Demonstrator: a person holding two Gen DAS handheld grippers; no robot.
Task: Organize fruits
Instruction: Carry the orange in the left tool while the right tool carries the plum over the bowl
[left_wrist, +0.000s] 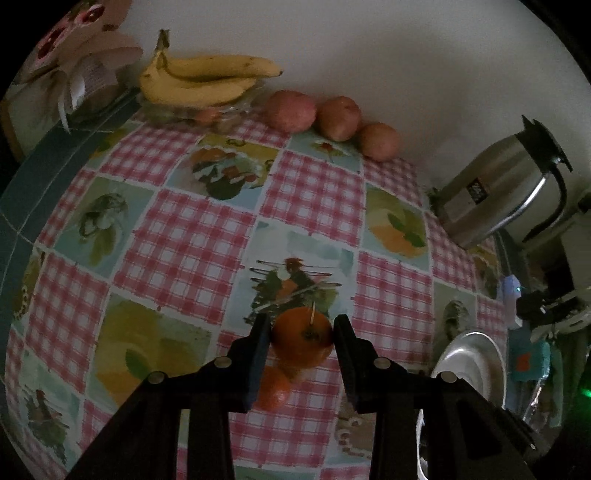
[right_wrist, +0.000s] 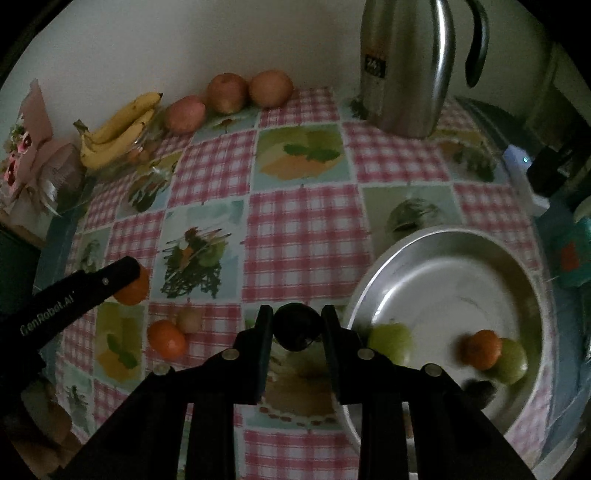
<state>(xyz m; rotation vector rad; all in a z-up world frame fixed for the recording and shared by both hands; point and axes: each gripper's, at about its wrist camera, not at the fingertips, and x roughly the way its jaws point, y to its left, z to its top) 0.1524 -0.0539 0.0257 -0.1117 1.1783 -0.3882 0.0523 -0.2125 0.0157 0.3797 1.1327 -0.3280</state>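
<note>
- The left claw (left_wrist: 301, 332) was clamped on an orange (left_wrist: 303, 336), held clear above the counter (left_wrist: 207, 236), pads pressing both flanks of the fruit.
- The right claw (right_wrist: 297, 326) was clenched tight on a dark round fruit (right_wrist: 297, 325); in the gloom its kind could not be told.
- From the right wrist, the metal bowl (right_wrist: 417, 254) sat at four o'clock of that claw, its near rim just beside the right finger; a green apple (right_wrist: 391, 341), a second orange (right_wrist: 482, 349) and another green fruit (right_wrist: 511, 360) lay inside.
- A dark blur low in the bowl stayed unreadable.
- Loose on the cloth at nine o'clock: a third orange (right_wrist: 166, 338) touching a pale little fruit (right_wrist: 190, 319).
- Open room ran wide through the middle, checked cloth bare up toward twelve.
- Along the far wall edge stood the bananas (left_wrist: 199, 79) at eleven o'clock and three reddish apples (left_wrist: 291, 110) in a row beside them, nearly against the wall.
- The steel jug (right_wrist: 406, 70) stood tall at one o'clock, its top cut off by the frame.
- The counter's left edge dropped to a teal border (left_wrist: 44, 177); the right edge was crowded with dim clutter, hard to make out.
- In the left wrist view, the bowl was half hidden behind the claw's right arm.
</note>
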